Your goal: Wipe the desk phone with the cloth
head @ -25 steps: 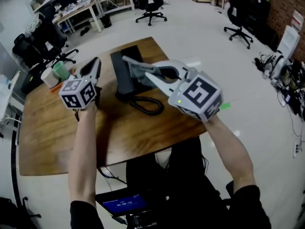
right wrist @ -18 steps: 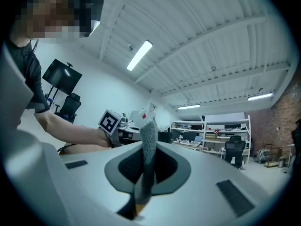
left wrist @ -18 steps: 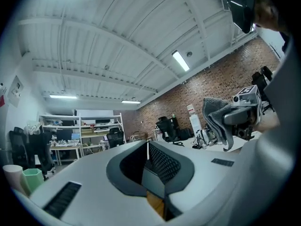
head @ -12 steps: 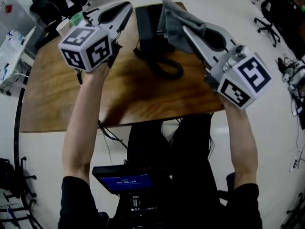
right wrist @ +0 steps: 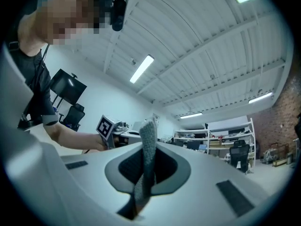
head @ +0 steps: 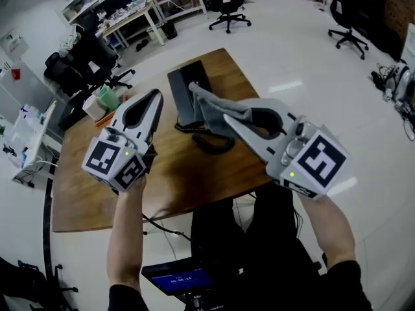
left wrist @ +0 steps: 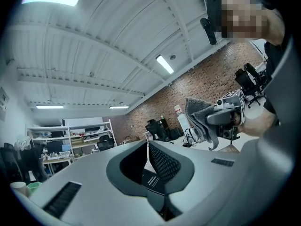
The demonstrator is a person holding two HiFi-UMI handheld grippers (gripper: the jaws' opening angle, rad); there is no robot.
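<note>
The black desk phone lies on the far part of the wooden desk, its coiled cord trailing toward me. My right gripper is held above the desk just right of the phone, shut on a grey cloth that drapes over its tips. In the right gripper view the cloth stands pinched between the jaws of the right gripper. My left gripper hovers left of the phone, shut and holding nothing. The left gripper points up at the ceiling and sees the cloth.
A green cup and a white cup stand at the desk's far left corner. Office chairs and shelving desks fill the floor beyond. A small lit screen sits below the desk's near edge.
The head view has pulled back and swung, so both grippers sit lower and closer to me in the picture. The cloth stays in the right gripper; the left stays shut.
</note>
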